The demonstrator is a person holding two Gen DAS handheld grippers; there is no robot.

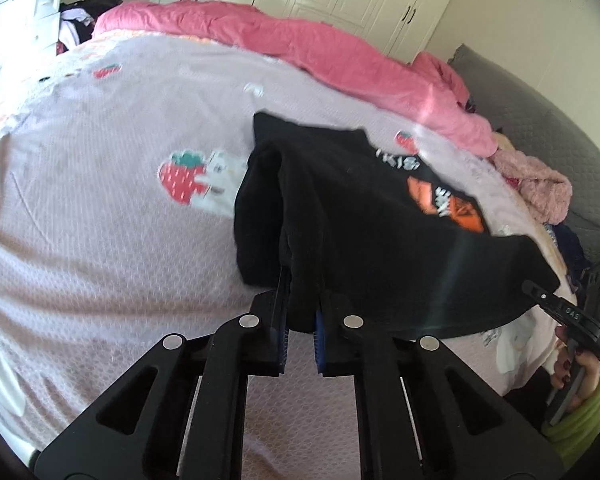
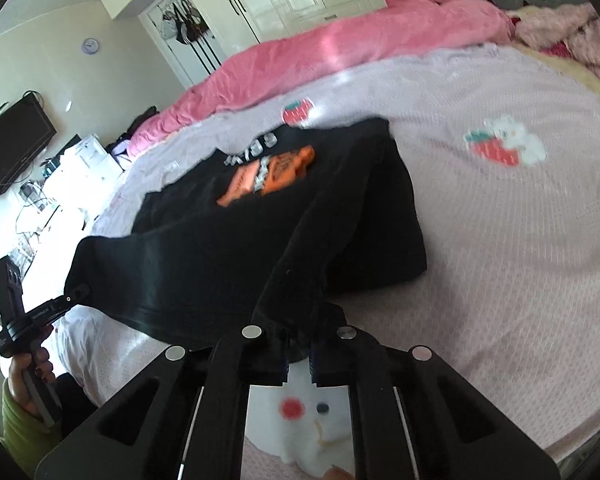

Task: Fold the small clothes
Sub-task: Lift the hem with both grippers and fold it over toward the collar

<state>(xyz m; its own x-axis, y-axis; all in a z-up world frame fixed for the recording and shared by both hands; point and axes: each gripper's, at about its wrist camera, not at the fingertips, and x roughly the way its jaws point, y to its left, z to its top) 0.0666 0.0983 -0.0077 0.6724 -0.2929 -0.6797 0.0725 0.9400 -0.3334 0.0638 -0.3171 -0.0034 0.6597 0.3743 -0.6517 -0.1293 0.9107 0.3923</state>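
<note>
Two grippers, left [image 1: 300,328] and right [image 2: 298,360], each pinch a near corner of the black shirt [image 1: 364,216] on the bed [image 1: 100,240], mid-fold; next likely carrying that edge evenly across.

light: bright daylight, blown-out at the left | blur: soft motion smear | edges: fisheye bending, dark corners
</note>
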